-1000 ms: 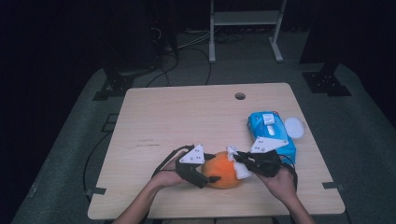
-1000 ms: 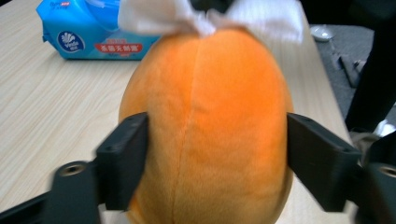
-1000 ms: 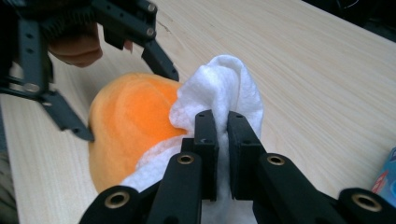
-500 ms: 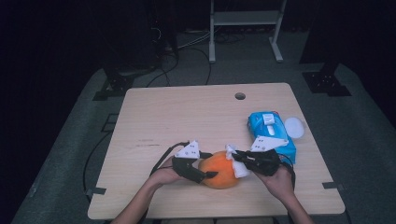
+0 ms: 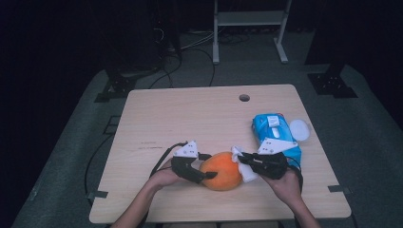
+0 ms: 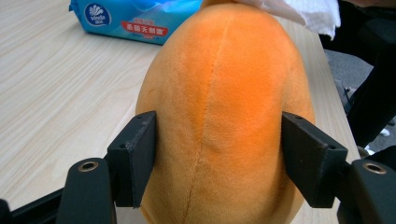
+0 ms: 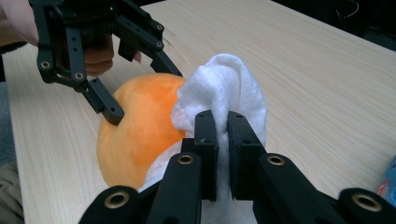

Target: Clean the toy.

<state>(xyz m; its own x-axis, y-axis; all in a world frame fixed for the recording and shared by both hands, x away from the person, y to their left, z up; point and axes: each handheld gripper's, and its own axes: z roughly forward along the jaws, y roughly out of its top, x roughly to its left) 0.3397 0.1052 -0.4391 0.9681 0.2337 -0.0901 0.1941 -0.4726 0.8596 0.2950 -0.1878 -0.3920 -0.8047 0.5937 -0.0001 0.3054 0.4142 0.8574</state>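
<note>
Two grippers met at the plush orange fruit [image 5: 221,170] near the table's [image 5: 190,114] front edge: our left gripper [image 6: 219,154] clamped its sides, our right gripper [image 7: 222,140] pinched a white wipe [image 7: 224,88], seemingly touching its right end.

An orange plush fruit [image 5: 222,171] is showing between black tools, a white wipe [image 7: 224,93] beside it; the wipes pack [image 5: 275,135] is looking blue, the table [image 5: 190,114] pale wood-grained.

L gripper [image 6: 219,154] clamped on orange plush [image 6: 224,102], white wipe [image 6: 308,11] atop, blue pack [image 6: 130,18] behind
</note>
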